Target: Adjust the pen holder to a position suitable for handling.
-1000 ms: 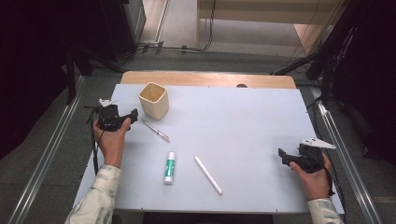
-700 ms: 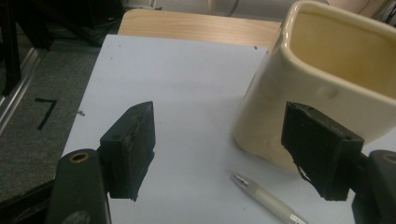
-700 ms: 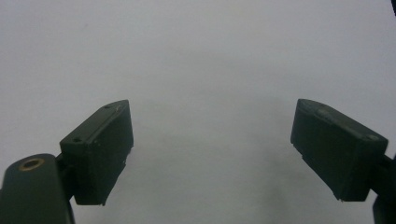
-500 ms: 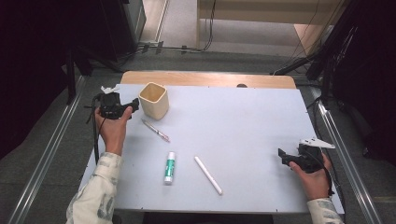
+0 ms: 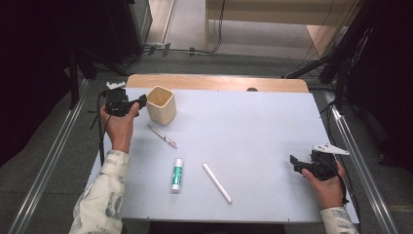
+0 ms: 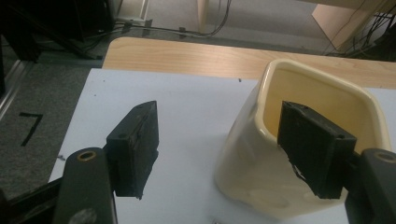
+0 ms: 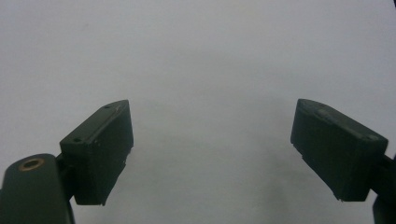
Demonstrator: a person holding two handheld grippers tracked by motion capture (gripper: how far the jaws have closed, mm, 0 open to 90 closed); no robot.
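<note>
A cream square cup [image 5: 160, 104] stands upright at the far left of the white table [image 5: 253, 126]. My left gripper [image 5: 141, 102] is held just left of it, jaws pointing at its side. In the left gripper view the cup [image 6: 252, 177] has its near wall and rim between the jaws of the left gripper [image 6: 224, 149]; one jaw overlaps the rim, and the pads do not press on it. The jaws have just been closing a little and stand open. Near the table's right edge my right gripper [image 5: 294, 163] rests open; in its own view the right gripper [image 7: 210, 154] has bare tabletop between the jaws.
A thin pen [image 5: 163, 136] lies just in front of the cup. A glue stick with a green label [image 5: 177, 174] and a white stick [image 5: 216, 183] lie near the front middle. A wooden strip [image 5: 219, 83] borders the far edge.
The left hand has moved away from the person and slightly up, bringing its gripper beside the cup. The right hand has stayed where it was.
</note>
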